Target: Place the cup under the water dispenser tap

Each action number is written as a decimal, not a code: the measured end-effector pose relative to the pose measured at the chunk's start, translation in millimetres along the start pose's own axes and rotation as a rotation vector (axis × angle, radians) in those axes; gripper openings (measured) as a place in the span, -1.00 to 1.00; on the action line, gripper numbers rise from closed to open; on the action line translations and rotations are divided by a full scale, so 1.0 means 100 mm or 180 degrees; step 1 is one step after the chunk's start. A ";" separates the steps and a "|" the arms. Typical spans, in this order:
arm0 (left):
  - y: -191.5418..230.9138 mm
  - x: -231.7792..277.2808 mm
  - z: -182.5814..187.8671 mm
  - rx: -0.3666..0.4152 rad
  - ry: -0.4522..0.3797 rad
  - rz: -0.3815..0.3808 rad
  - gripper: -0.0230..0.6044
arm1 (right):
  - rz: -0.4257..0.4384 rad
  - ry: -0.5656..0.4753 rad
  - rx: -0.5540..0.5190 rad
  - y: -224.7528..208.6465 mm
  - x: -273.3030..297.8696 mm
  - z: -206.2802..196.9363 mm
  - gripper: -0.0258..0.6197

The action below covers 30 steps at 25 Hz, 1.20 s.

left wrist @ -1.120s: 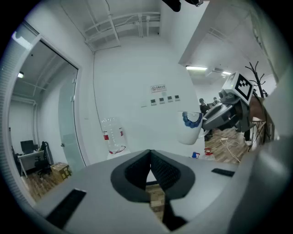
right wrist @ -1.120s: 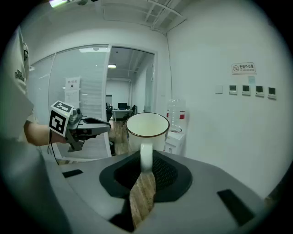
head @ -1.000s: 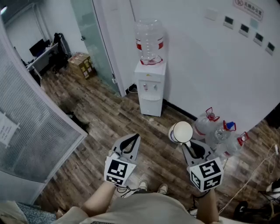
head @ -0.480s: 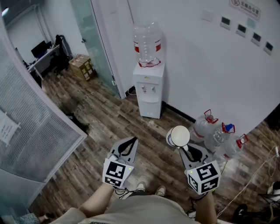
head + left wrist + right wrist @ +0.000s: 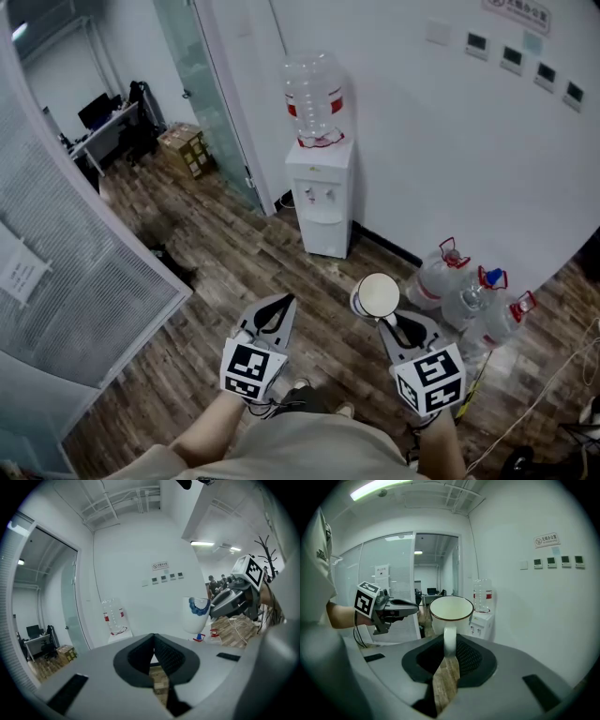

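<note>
The cup [image 5: 377,295] is in the carry step: it is lifted off the floor but not yet at its destination. The water dispenser [image 5: 322,197] stands against the wall, ahead of the right gripper [image 5: 388,322] and slightly to its left, well apart from it, with a big clear bottle [image 5: 314,94] upended on top. Spare bottles [image 5: 469,291] sit on the floor to that gripper's right. The right gripper is clenched on the cup's handle, so the cup rides upright at its tip, mouth up and empty. The left gripper [image 5: 279,305], level with it on the left, is closed on nothing. The tap [image 5: 324,196] is small on the dispenser's front. Next, I judge, the right gripper must go forward and lower, keeping the cup upright, to set it in the recess beneath the tap.
</note>
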<state>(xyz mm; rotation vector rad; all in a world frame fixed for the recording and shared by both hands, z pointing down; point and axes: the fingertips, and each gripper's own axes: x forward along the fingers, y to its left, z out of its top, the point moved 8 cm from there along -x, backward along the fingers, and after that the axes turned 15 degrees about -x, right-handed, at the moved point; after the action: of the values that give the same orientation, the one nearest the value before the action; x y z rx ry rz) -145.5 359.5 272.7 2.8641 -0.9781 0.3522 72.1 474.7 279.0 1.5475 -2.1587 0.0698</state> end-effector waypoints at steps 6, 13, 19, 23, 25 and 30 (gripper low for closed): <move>0.05 0.09 0.10 -0.0073 -0.0183 0.0216 -0.91 | 0.0089 0.0000 -0.0068 -0.09 0.10 -0.04 -0.70; 0.25 0.37 0.03 -0.0078 -0.0207 0.0199 -0.91 | 0.0138 0.0025 -0.0094 -0.24 0.45 -0.06 -0.70; 0.60 0.77 -0.02 -0.0157 -0.0187 0.0152 -0.91 | 0.0149 0.0096 -0.0134 -0.45 0.90 -0.01 -0.70; 0.94 1.04 0.04 -0.0178 -0.0167 0.0133 -0.91 | 0.0148 0.0159 -0.0115 -0.63 1.28 0.09 -0.70; 1.15 1.17 0.08 -0.0168 -0.0130 0.0131 -0.91 | 0.0150 0.0173 -0.0095 -0.72 1.51 0.18 -0.70; 1.72 1.58 0.18 -0.0203 -0.0027 0.0117 -0.91 | 0.0145 0.0240 -0.0026 -0.99 2.12 0.40 -0.71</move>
<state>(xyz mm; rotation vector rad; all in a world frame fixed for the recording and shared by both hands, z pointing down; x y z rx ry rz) -126.6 127.5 297.1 2.7962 -1.0252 0.3063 96.0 240.5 307.0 1.4676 -2.1330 0.1321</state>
